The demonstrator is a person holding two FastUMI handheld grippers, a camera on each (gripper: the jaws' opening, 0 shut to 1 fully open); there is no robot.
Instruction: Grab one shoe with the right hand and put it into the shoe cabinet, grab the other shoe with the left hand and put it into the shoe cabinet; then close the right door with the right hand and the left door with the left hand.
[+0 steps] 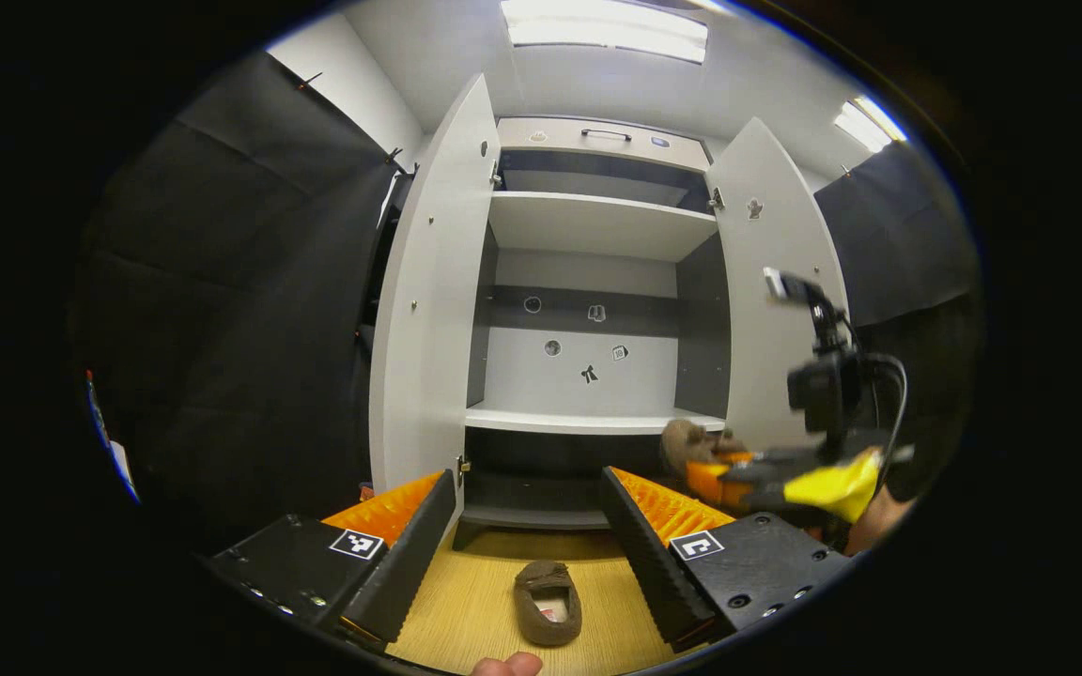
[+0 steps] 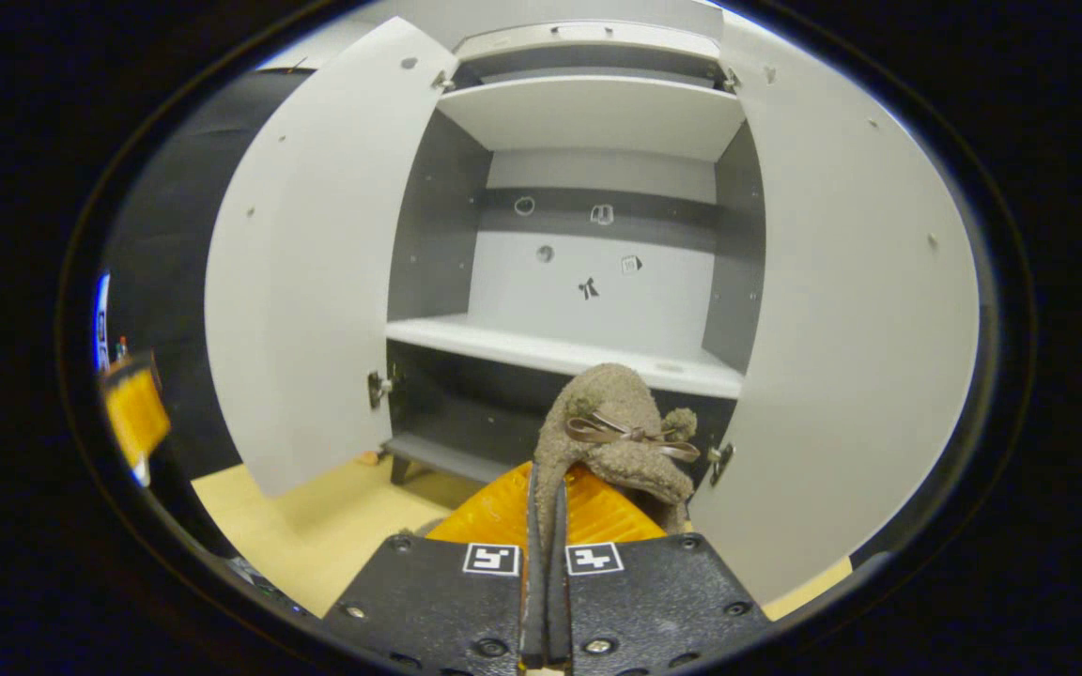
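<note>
- Two brown fuzzy slippers in play: one held by the right tongs (image 2: 542, 488), one lying on the pale wooden floor (image 1: 466, 610).
- Right gripper view: right tongs pressed nearly together, both fingers pinching the edge of a brown fuzzy slipper with a ribbon bow (image 2: 611, 427). Slipper is held up off the floor, in front of the open white shoe cabinet (image 2: 597, 282), at about the height of its low white shelf (image 2: 560, 352).
- Left gripper view: the same held slipper (image 1: 687, 441) shows at the right, near the cabinet's lower opening, with the right tongs (image 1: 738, 479) clamped on it and a hand behind them.
- Left gripper view: left tongs (image 1: 532, 526) spread wide, nothing between the fingers.
- Second brown fuzzy slipper (image 1: 548, 601) lies flat on the floor, opening up, near side of the cabinet and between the left tongs' fingers as seen, not touched by them.
- A fingertip (image 1: 506, 666) shows at the bottom edge, just near of that slipper.
- Both cabinet doors swung open: left white door (image 1: 433, 300) and right white door (image 1: 771, 291).
- Cabinet interior: upper white shelf (image 1: 597, 221), low white shelf, dark bottom compartment (image 1: 541, 469) beneath. No shoe on any shelf seen.
- Small stickers (image 1: 588, 374) on the white back panel.
</note>
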